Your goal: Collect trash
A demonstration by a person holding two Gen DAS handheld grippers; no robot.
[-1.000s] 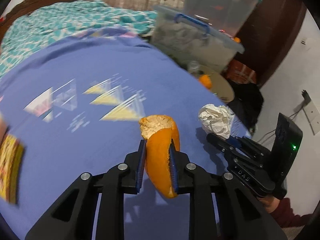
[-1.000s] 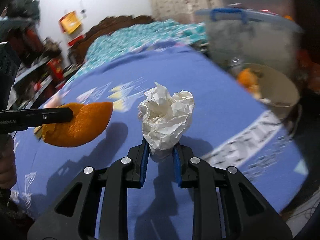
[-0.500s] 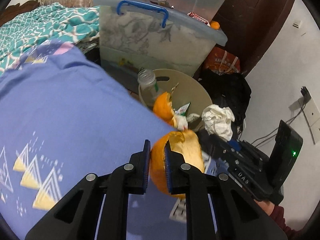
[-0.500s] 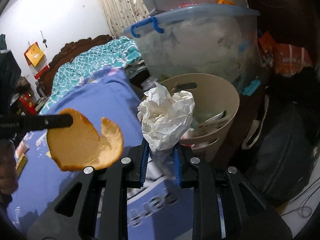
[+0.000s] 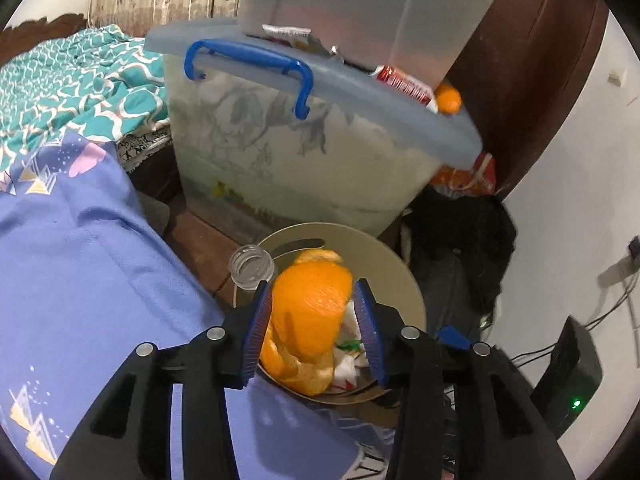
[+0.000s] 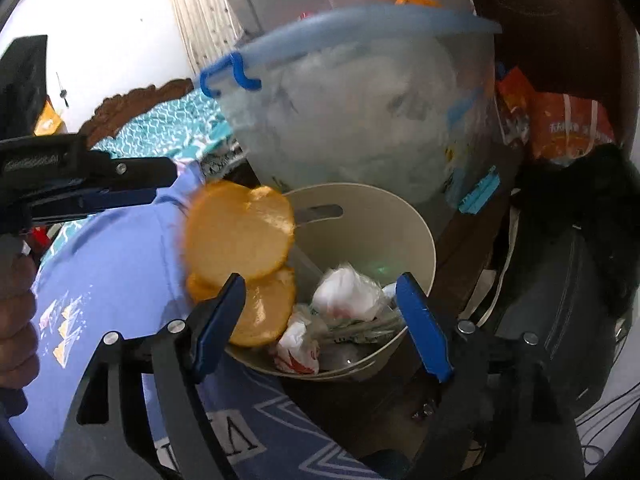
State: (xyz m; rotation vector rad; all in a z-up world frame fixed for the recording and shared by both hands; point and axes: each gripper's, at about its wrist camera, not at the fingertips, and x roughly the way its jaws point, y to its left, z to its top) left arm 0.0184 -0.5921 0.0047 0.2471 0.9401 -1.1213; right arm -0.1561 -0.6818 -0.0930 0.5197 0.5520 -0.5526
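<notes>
A beige round bin (image 5: 384,264) (image 6: 400,232) stands beside the bed, holding wrappers, orange peel and a clear bottle (image 5: 252,266). My left gripper (image 5: 314,328) (image 6: 168,180) hangs over the bin's near rim with its jaws opening. A curved orange peel (image 5: 312,304) (image 6: 240,232) sits loose between the pads and looks blurred in the right wrist view, dropping off the fingertips. My right gripper (image 6: 320,320) is over the bin too, jaws opening wide with nothing between them. The crumpled white paper ball (image 6: 348,292) lies inside the bin below it.
A clear storage box with a blue handle (image 5: 312,152) (image 6: 360,112) stands right behind the bin. The bed's purple-blue sheet (image 5: 80,280) fills the left side. A black bag (image 5: 460,248) and an orange snack bag (image 6: 568,128) lie to the right. Cables run along the white wall (image 5: 616,280).
Both grippers swung from above the bed to above the bin. The right jaws spread and the paper ball fell into the bin. The left jaws parted and the peel came loose.
</notes>
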